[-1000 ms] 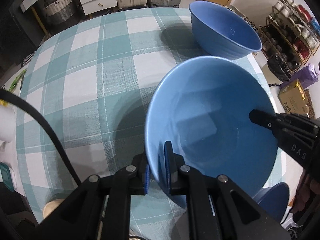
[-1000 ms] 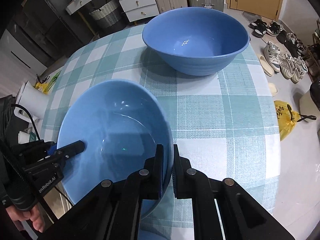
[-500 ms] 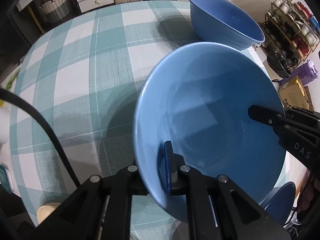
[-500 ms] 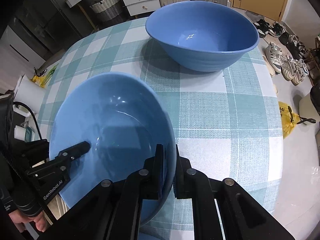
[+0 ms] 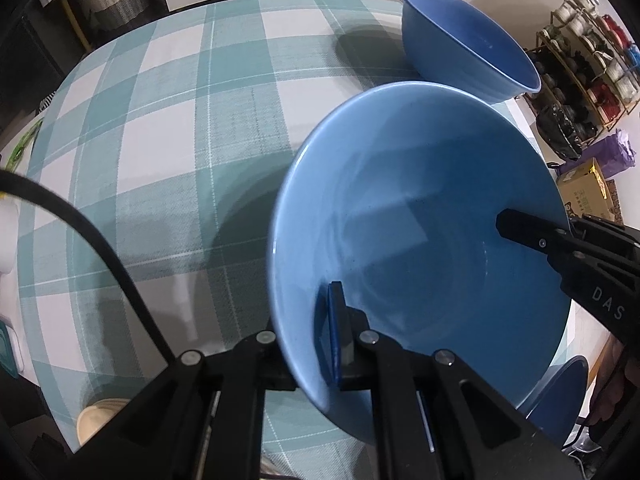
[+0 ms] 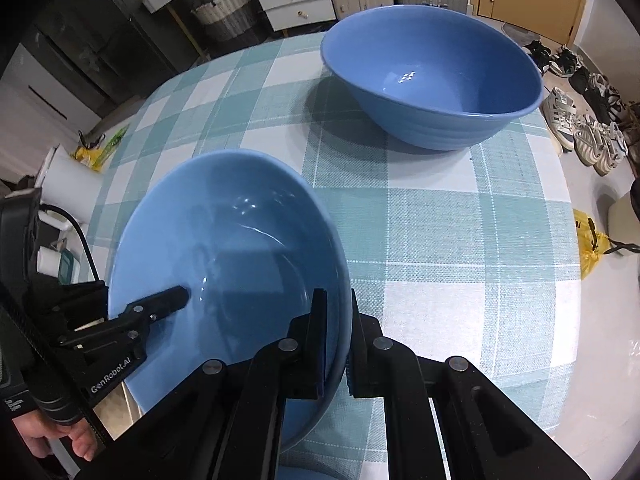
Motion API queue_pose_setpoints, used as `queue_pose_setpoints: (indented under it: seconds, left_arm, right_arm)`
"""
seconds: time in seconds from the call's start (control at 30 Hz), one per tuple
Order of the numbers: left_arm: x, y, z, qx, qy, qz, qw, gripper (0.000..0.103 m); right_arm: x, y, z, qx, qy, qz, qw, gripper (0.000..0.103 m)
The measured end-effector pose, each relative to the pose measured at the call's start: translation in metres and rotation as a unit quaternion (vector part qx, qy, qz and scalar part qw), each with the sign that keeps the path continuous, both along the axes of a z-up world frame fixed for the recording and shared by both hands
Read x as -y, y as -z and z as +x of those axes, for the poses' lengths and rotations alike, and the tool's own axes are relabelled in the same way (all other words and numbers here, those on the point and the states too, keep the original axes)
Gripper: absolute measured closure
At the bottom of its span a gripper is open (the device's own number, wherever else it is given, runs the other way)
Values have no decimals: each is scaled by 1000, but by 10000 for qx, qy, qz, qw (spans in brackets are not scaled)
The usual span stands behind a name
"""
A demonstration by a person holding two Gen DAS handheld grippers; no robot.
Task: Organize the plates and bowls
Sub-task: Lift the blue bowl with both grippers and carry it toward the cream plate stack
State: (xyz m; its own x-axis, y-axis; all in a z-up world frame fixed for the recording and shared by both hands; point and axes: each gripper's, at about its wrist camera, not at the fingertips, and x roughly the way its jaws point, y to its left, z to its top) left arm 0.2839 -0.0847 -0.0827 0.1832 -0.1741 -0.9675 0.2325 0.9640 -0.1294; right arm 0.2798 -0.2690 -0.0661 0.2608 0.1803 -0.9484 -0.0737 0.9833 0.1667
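A blue bowl point(image 5: 420, 208) hangs tilted above the checked tablecloth point(image 5: 180, 120), held from two sides. My left gripper point(image 5: 310, 320) is shut on its near rim, with one pad inside and the outer finger hidden behind the wall. On the opposite rim my right gripper point(image 6: 336, 308) is shut, one finger on each side of the wall. Each gripper shows in the other view: the right gripper point(image 5: 516, 232) and the left gripper point(image 6: 176, 298). A second, larger blue bowl point(image 6: 432, 80) stands upright at the far side of the table point(image 6: 440, 220).
Another blue dish point(image 5: 560, 392) lies low beyond the table's near edge. A black cable point(image 5: 100, 252) crosses at the left. A hand point(image 6: 60, 436) holds the left gripper. Shoes point(image 6: 580, 128), a yellow bag point(image 6: 588, 248), a rack point(image 5: 592, 52) and a box point(image 5: 588, 196) surround the table.
The held bowl has tipped and come up a little toward the cameras, and its rim now hides the left gripper's outer finger. Both grips are unchanged.
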Motion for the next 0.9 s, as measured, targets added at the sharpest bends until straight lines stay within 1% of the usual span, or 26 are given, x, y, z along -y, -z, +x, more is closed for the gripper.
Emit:
queue_pose_setpoints:
  seconds: [0.2, 0.33, 0.5, 0.63, 0.8, 0.9]
  left_arm:
    - [-4, 0, -3, -11, 3, 50, 10000, 96]
    - [-10, 0, -10, 37, -106, -12, 9999, 96]
    - [-20, -3, -20, 47, -227, -40, 9997, 95]
    - [-24, -12, -26, 67, -307, -39, 9995, 95]
    - [-27, -33, -34, 195, -309, 66, 9993, 95]
    - [-29, -45, -39, 243, -315, 32, 9992, 95]
  right_arm:
    - [-6, 2, 1, -124, -138, -57, 9998, 96]
    - [-9, 1, 2, -200, -170, -30, 9997, 96]
    - [-17, -8, -2, -99, -211, 64, 9997, 96]
    - [-19, -18, -9, -49, -186, 200, 9996, 96]
    - [-20, -36, -16, 99, -138, 349, 9992, 96]
    - [-19, -50, -22, 170, -50, 435, 9989, 96]
